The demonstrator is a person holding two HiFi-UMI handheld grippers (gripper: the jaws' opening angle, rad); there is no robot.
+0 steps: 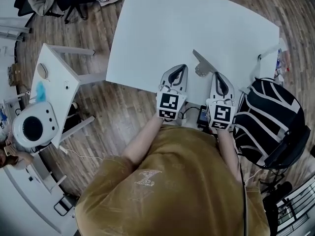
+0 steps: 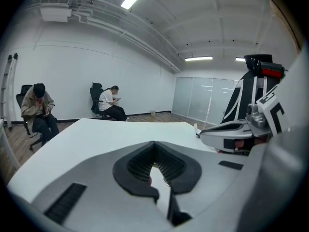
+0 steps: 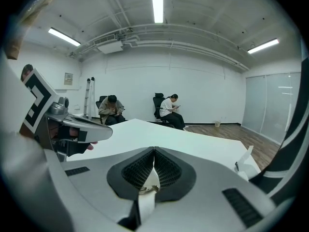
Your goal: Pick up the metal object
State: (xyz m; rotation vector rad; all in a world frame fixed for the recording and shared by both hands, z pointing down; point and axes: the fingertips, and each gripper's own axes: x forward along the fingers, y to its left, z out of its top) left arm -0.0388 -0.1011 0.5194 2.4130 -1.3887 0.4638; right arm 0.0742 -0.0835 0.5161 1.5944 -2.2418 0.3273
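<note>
Nearest us, a mustard shirt (image 1: 162, 191) fills the bottom of the head view, and both forearms reach forward to the near edge of the white table (image 1: 197, 23). The left gripper (image 1: 183, 69) has its jaws pressed together; in its own view the ribbed pads meet with nothing between them. The right gripper (image 1: 216, 76) is closed the same way, gripping nothing. The metal object (image 1: 201, 69) lies flat on the table between the two tips, ahead of them and nearer the right one, just beside it. We cannot tell whether they touch. Right of the right gripper stands a black-and-white backpack (image 1: 268, 117). Well off to the left is a small side table (image 1: 54, 77). Two seated people (image 3: 112, 109) are across the room.
</note>
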